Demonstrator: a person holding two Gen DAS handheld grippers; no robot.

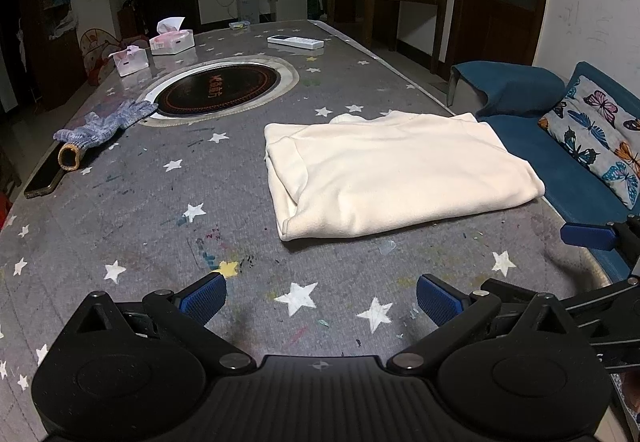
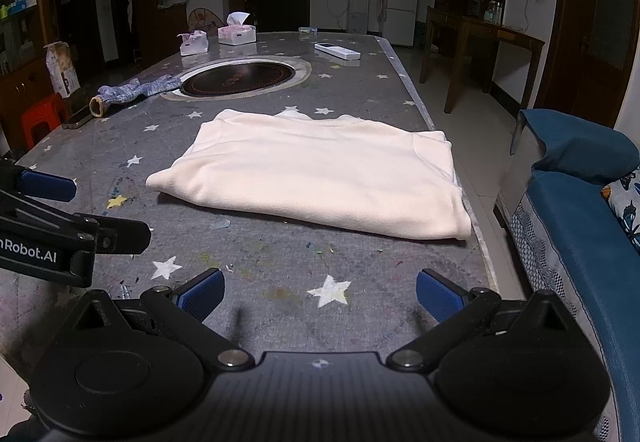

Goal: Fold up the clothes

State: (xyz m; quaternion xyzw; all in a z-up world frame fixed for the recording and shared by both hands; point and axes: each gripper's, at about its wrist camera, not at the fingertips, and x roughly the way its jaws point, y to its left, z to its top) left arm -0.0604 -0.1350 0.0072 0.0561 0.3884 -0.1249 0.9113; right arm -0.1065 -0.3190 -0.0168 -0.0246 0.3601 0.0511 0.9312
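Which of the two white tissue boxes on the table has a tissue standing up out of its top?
The larger white tissue box, farther back, with a tissue sticking up. The smaller white tissue box beside it, nearer the blue knitted glove, shows none standing tall.

My tongs (image 1: 321,296) have blue pads on black arms. The garment (image 1: 396,172) is cream; the bench (image 1: 140,210) grey with white stars; the glove (image 1: 106,122) speckled blue.

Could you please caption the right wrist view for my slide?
Open right hand-held gripper before a folded cream garment.
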